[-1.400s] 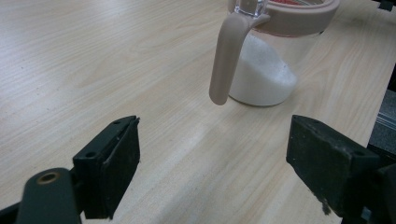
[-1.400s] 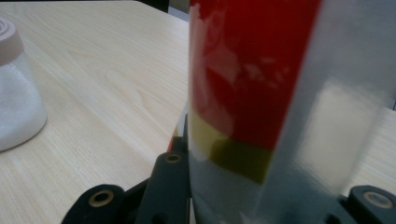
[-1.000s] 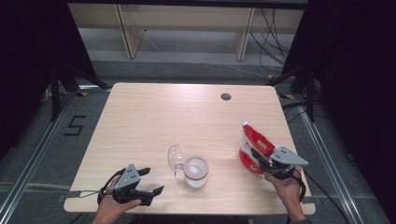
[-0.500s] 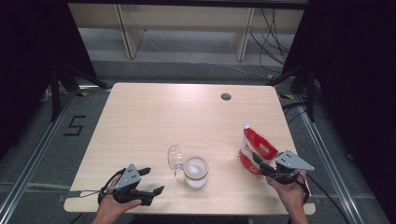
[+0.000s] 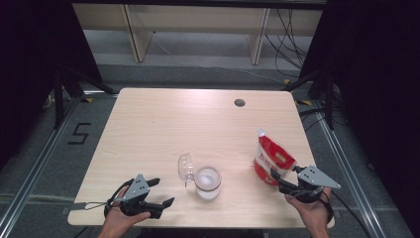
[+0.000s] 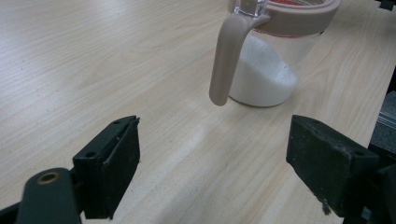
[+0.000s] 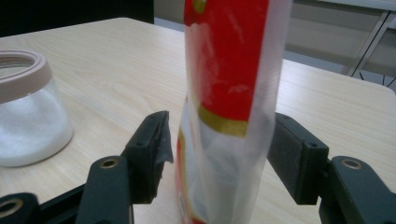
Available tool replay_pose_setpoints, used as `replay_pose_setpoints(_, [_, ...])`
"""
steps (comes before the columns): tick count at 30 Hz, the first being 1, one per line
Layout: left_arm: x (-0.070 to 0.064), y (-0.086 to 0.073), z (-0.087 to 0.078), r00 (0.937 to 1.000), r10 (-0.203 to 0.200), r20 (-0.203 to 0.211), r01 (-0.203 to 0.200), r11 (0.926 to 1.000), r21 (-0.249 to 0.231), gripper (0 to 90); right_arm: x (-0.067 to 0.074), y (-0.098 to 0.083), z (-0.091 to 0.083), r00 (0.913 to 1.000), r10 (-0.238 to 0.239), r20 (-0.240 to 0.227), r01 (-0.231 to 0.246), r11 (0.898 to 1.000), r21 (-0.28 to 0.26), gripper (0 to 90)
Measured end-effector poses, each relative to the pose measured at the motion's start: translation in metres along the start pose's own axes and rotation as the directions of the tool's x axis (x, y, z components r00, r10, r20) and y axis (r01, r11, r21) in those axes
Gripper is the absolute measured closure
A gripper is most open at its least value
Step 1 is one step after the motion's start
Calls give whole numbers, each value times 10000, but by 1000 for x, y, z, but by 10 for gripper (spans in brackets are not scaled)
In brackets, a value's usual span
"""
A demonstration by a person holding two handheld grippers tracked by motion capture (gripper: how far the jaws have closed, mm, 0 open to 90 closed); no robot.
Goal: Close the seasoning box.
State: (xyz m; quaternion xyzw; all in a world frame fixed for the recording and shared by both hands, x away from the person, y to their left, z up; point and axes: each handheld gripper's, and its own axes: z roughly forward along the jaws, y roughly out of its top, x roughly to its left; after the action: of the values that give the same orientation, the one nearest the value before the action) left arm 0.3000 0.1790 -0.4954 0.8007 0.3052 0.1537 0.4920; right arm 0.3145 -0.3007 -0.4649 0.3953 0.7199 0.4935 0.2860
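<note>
Now the right claw (image 5: 275, 174) sits at the near right part of the table (image 5: 163, 124) with a red and white pouch (image 5: 271, 158) standing upright between its jaws. In the right gripper view the pouch (image 7: 229, 107) rises straight up from between the two black pads; a narrow gap shows between the pad on the left of that view and the pouch's side, while the pad (image 7: 292, 154) on the other side lies right against it or just beside it, I cannot tell which. The jaws have just been opening, and they stand spread with the pouch between them, not pinched. Off to this claw's left, well apart from it, stands a clear glass jar (image 7: 28, 121) with a beige rim, partly filled with a white granular powder. The left claw (image 5: 161, 192) rests at the near left part of the table, its jaws spread wide with nothing between them. Ahead of it, near but not touching, is the same jar (image 6: 271, 60), whose beige handle (image 6: 229, 60) hangs down on the side facing this claw. In the high view the jar's clear lid (image 5: 186, 167) stands tipped open on the side toward the left claw, and the jar lies between the two claws.
</note>
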Motion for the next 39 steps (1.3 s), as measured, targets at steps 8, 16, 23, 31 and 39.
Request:
replay_pose_setpoints(8, [-1, 1, 0, 9996, -295, 26, 295, 9996, 8, 171, 3, -5, -9, 9998, -183, -87, 185, 9998, 126, 384])
replay_pose_setpoints(16, [0, 2, 0, 10000, -66, 60, 66, 10000, 42, 171, 5, -12, -18, 9997, 115, -215, -108, 9995, 302, 369])
replay_pose_setpoints(23, [0, 2, 1, 9997, -240, -3, 240, 9997, 39, 171, 11, -17, -23, 9997, 112, -210, -102, 9989, 449, 349])
replay_pose_setpoints(31, [-1, 2, 1, 9995, -312, 64, 311, 9995, 81, 171, 11, -22, -33, 9999, 128, -95, -122, 9977, 668, 356])
replay_pose_setpoints(39, [0, 3, 0, 10000, -26, 37, 26, 9999, 102, 171, 21, -26, -47, 9982, 591, 77, -595, 9955, 741, 354])
